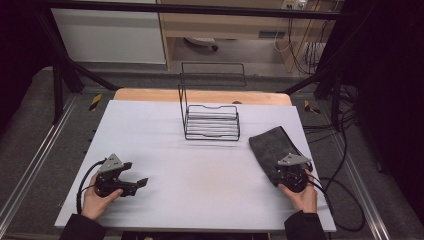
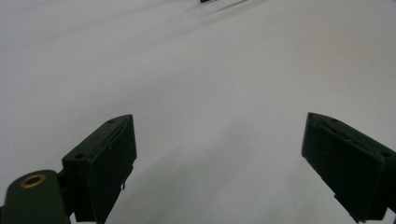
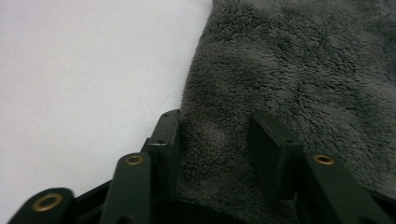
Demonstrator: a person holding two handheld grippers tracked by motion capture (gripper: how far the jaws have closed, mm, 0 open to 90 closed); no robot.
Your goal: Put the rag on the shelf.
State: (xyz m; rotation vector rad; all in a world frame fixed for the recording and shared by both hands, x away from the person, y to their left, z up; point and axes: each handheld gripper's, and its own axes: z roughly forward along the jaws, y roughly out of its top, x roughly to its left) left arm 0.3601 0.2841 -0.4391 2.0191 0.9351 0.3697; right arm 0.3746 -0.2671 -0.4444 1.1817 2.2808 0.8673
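Grey towel (image 1: pixel 272 150) lying on the white table's (image 1: pixel 200 175) right side, right gripper (image 3: pixel 215 135) jaws pinching its fuzzy near edge, left gripper (image 1: pixel 134 181) jaws spread wide over bare table, high view adds wire rack (image 1: pixel 210 122) at the back, free room between

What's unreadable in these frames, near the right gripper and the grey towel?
- High view: the near end of the dark grey fleece towel is hidden under the right gripper, jaws included.
- Right gripper view: whether the pads pinch the pile or just straddle it is unclear.
- Left gripper view: the black wire rack is cut off by the top edge.
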